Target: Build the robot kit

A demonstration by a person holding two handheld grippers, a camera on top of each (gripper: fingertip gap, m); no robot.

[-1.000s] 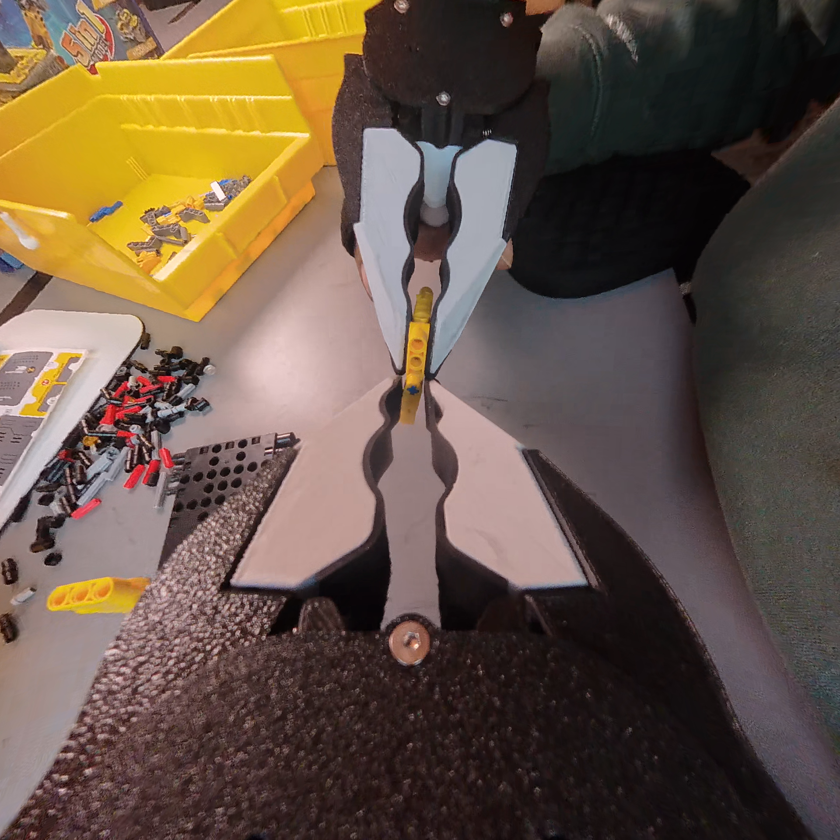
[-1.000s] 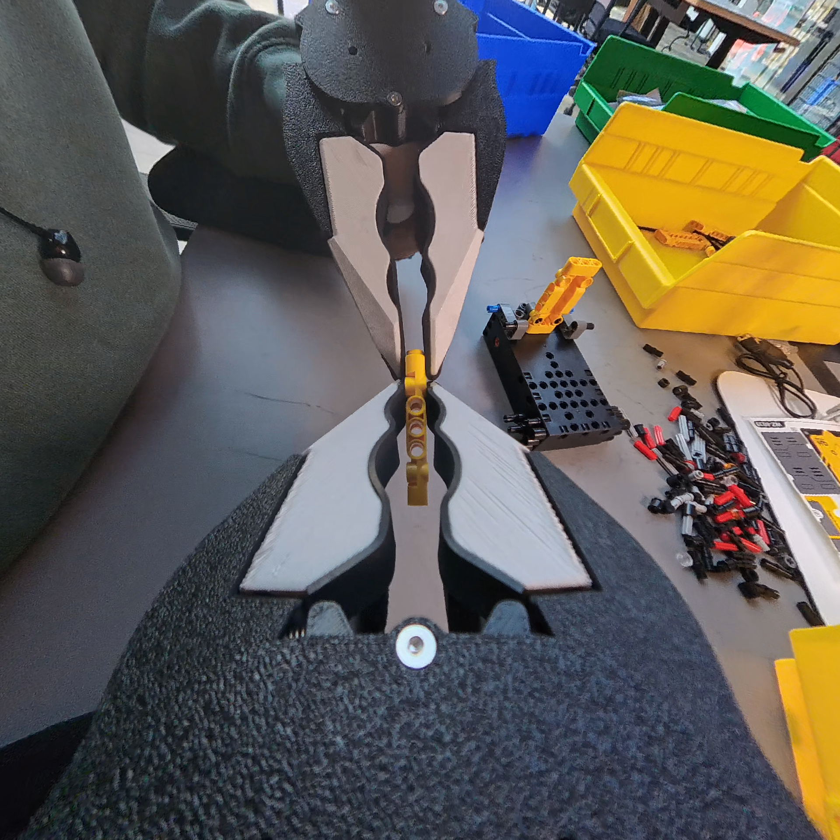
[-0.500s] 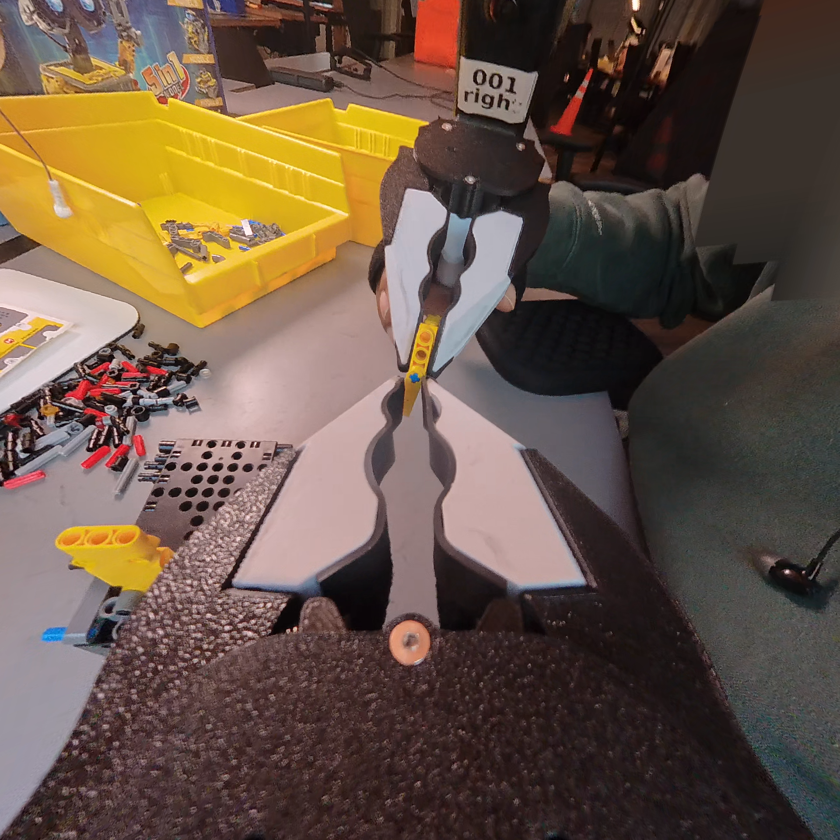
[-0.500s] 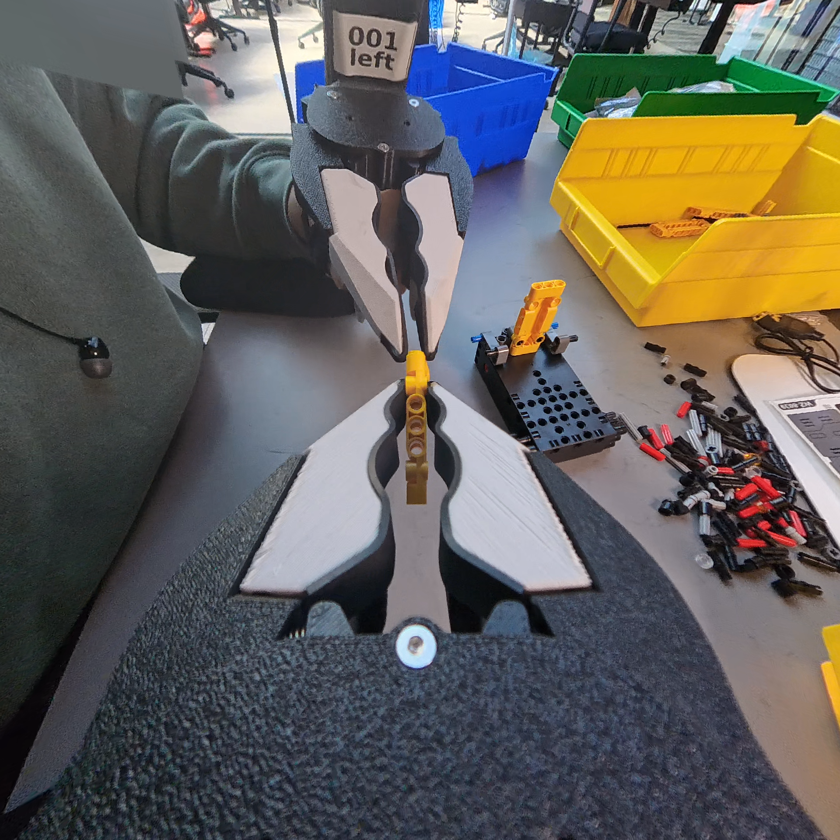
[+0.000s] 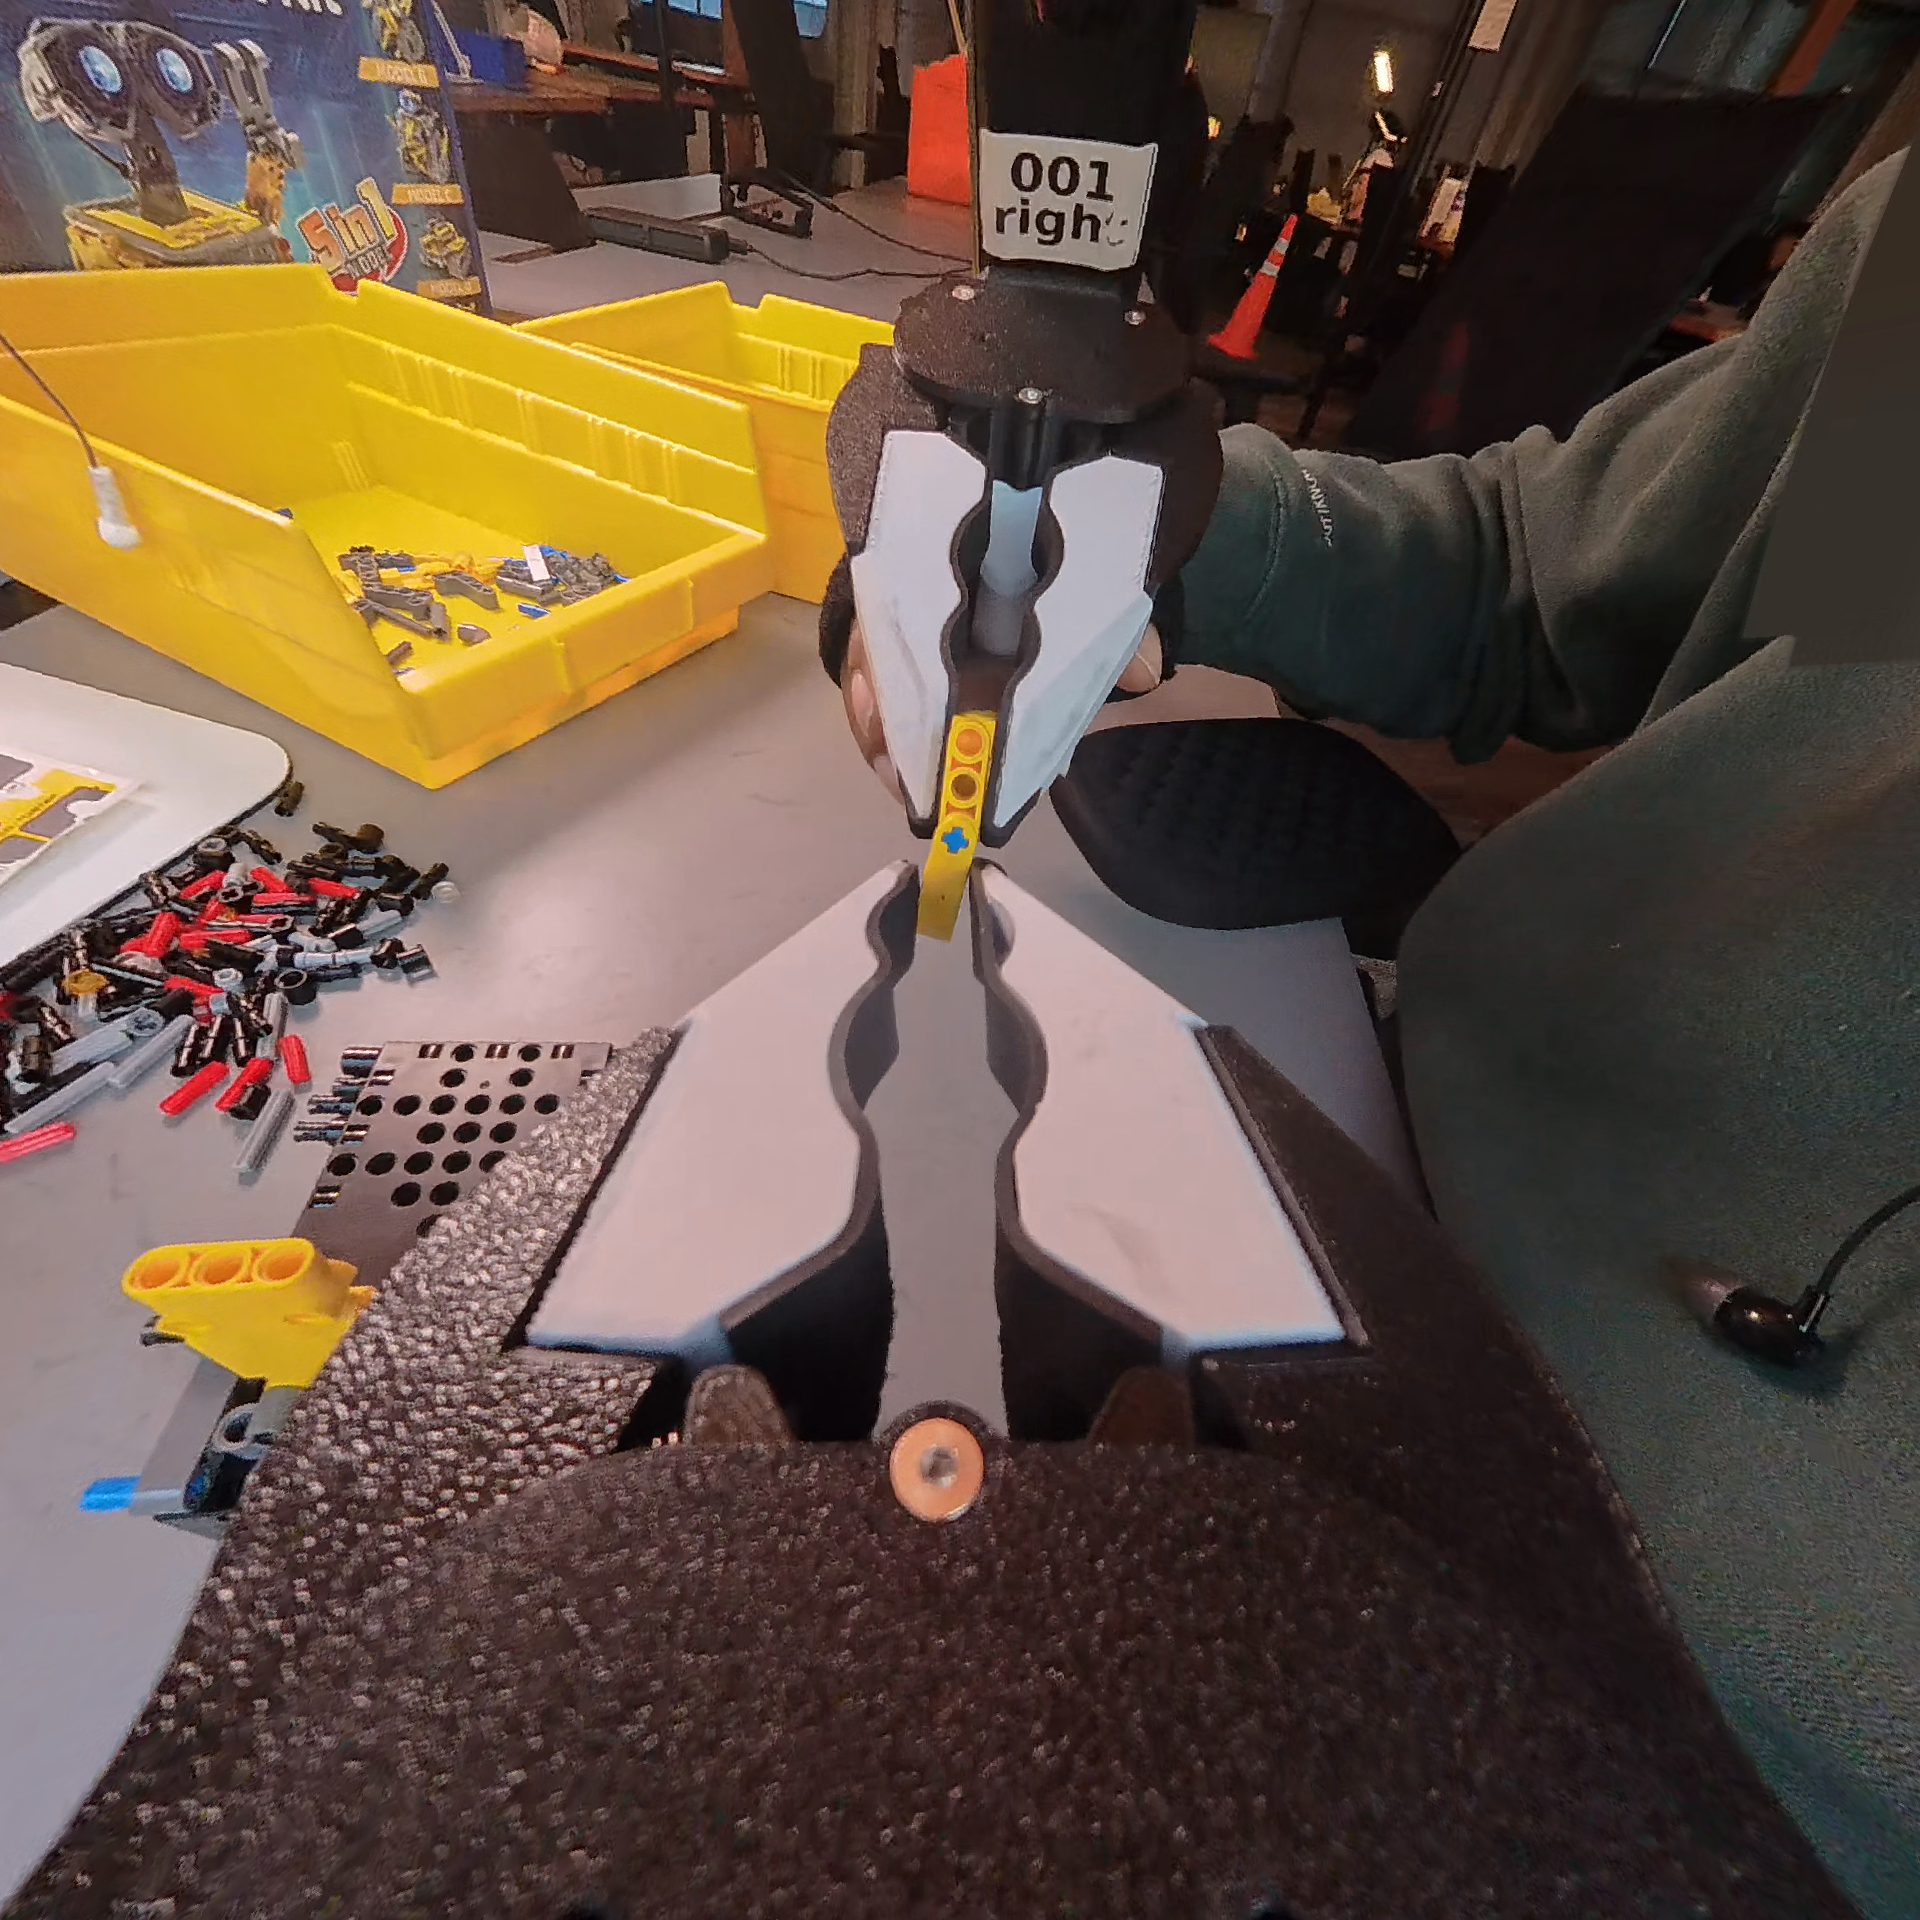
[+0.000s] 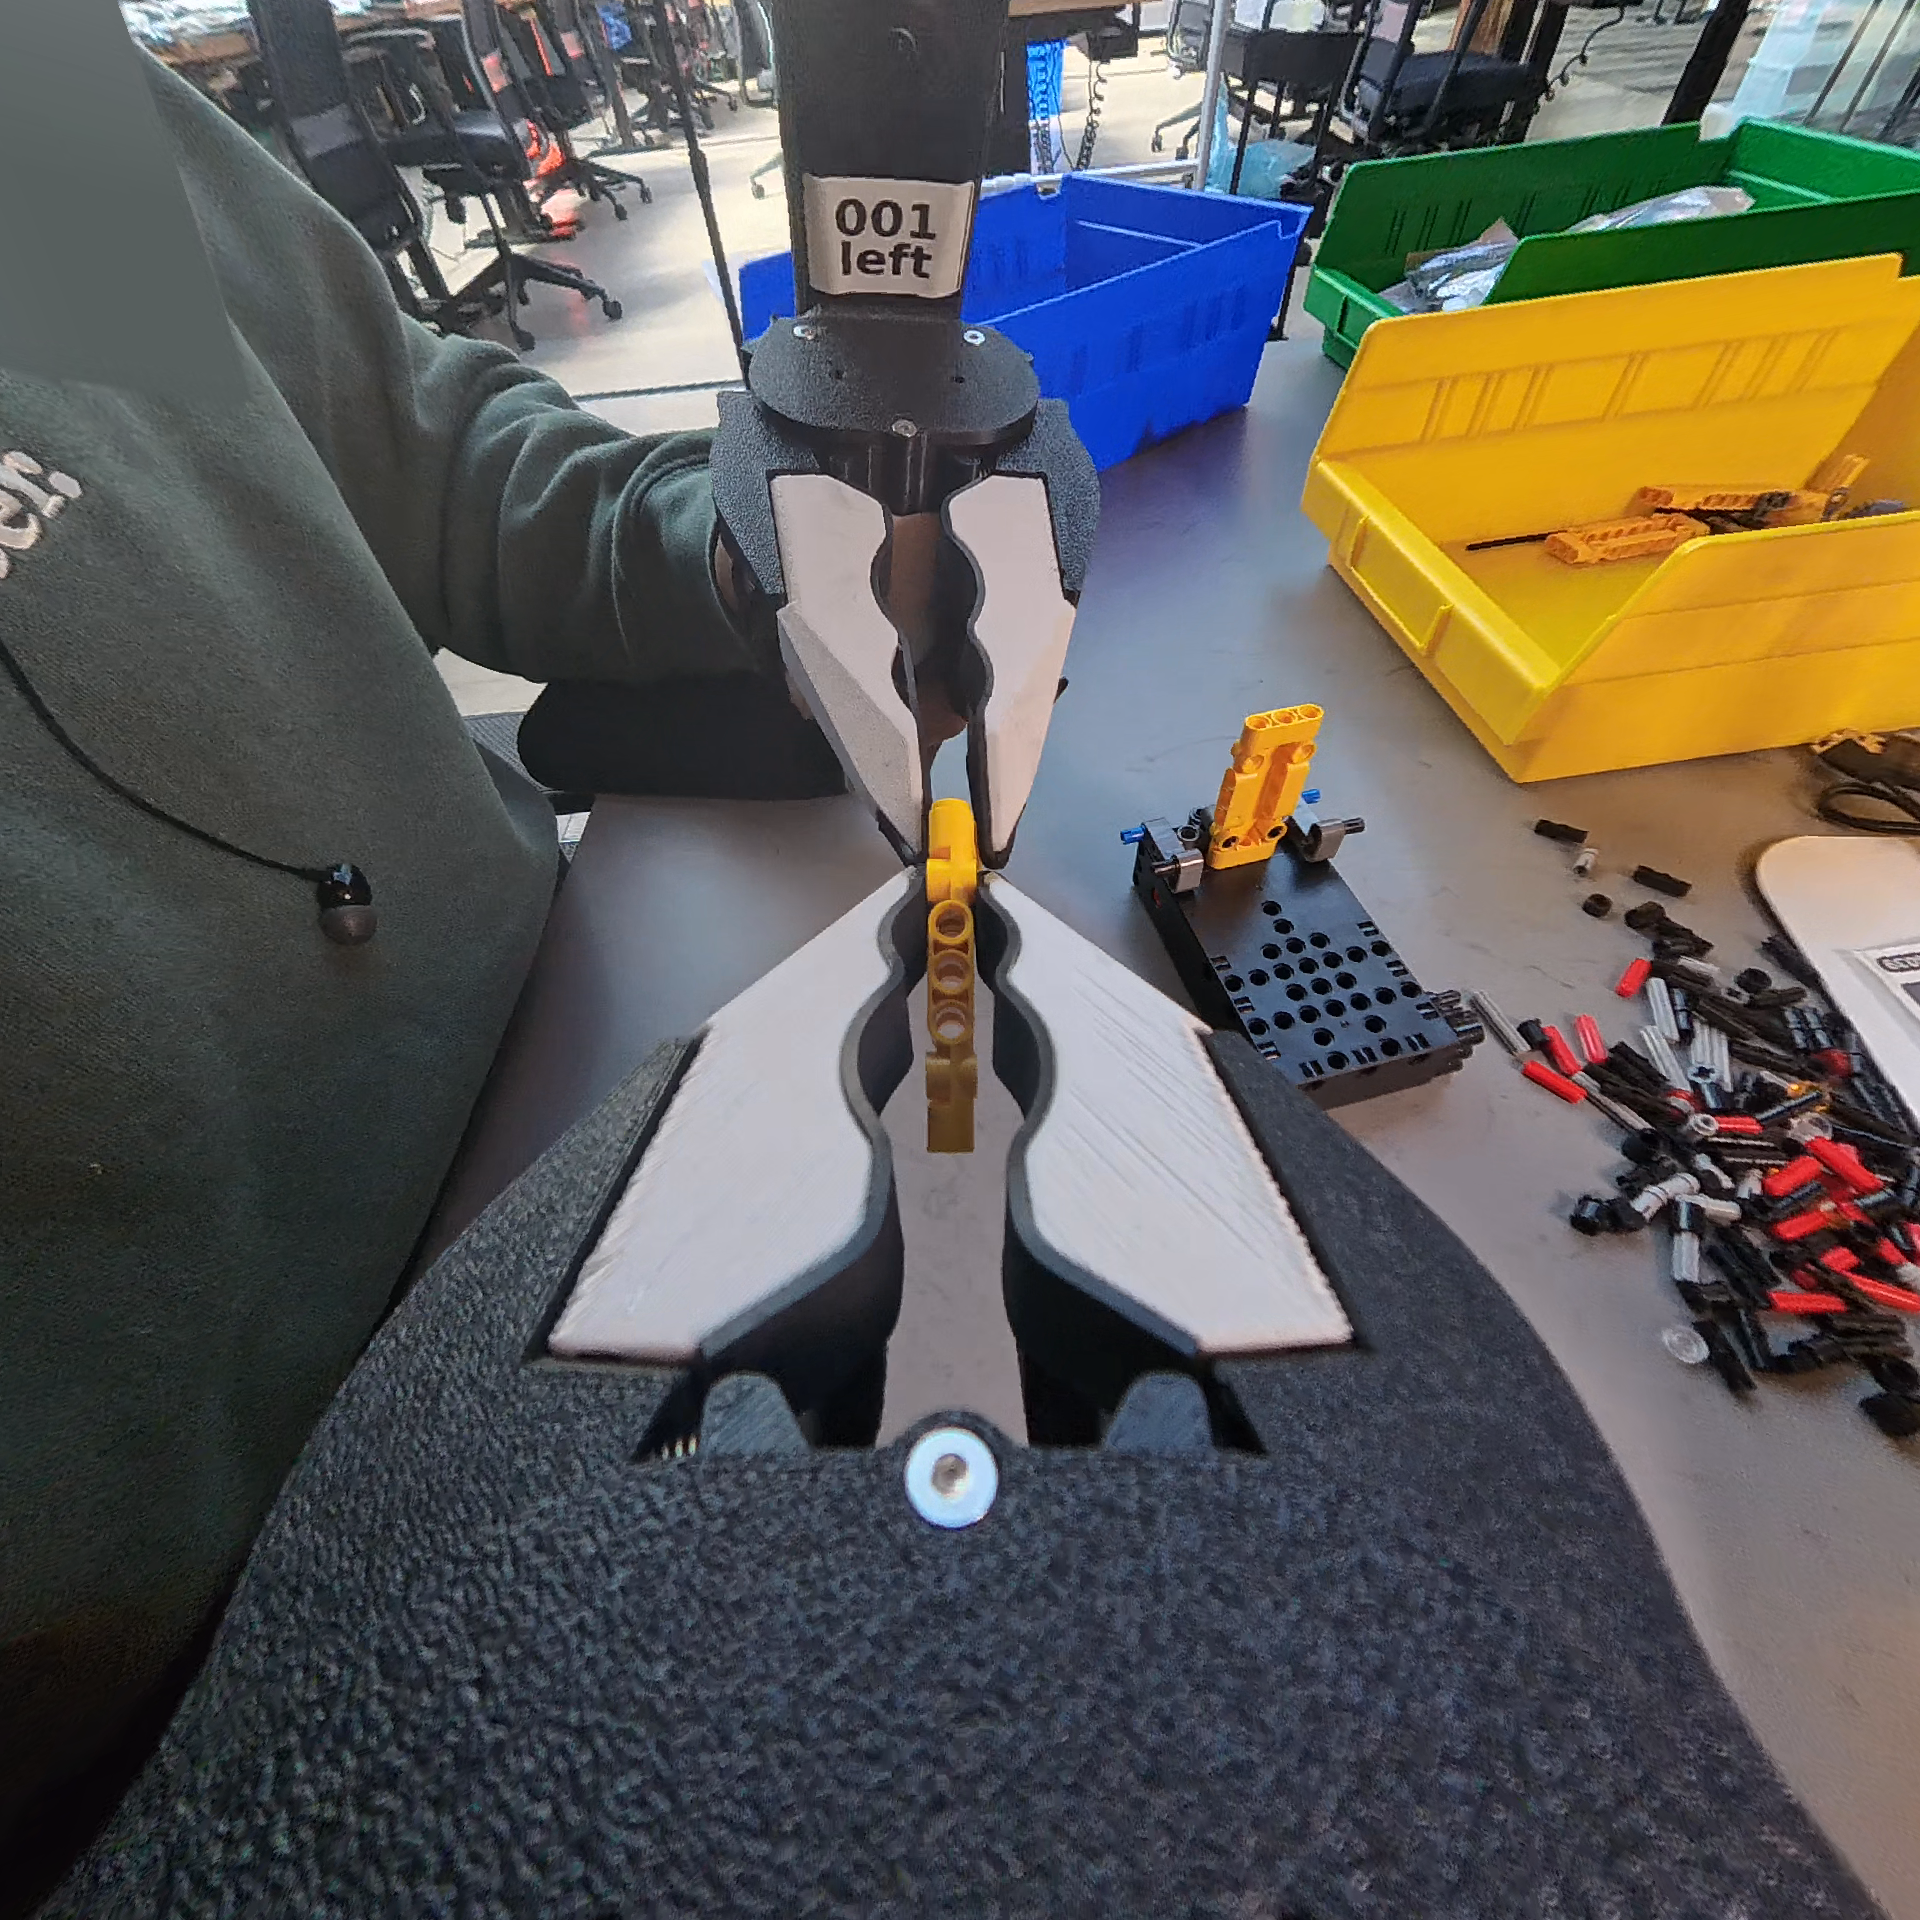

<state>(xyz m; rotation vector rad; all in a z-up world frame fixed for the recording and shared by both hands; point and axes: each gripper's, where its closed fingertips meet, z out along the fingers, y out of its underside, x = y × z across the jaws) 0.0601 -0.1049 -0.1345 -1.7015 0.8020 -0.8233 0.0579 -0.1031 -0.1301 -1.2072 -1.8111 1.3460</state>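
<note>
A yellow beam with round holes [image 6: 949,997] is held above the grey table between two grippers that face each other tip to tip. My right gripper [image 6: 951,883] is shut on the beam, which runs back between its fingers. My left gripper [image 5: 940,883] is shut on the beam's other end [image 5: 940,914]. In the left wrist view the right gripper [image 5: 956,831] points down at me, with a blue cross-shaped pin [image 5: 958,834] in the beam at its tips. In the right wrist view the left gripper [image 6: 951,852] closes over the beam's far end.
A black perforated plate [image 6: 1299,977] with an upright yellow piece [image 6: 1262,779] lies on the table beside a pile of small red, black and grey pins [image 6: 1766,1164]. Yellow bins [image 5: 416,520], a blue bin [image 6: 1122,291] and a green bin [image 6: 1558,208] stand behind. A person's green sleeves are close by. Left and right tips are no more than a few centimetres apart. From either gripper's tips it is about 12 centimetres to the black perforated plate [image 6: 1299,977]. My left wrist view [image 5: 483,1143] looks at it from another angle.
Both grippers have risen and tilted up from the table together, with the yellow beam still between them. More of the room behind now shows. The grips look unchanged.
</note>
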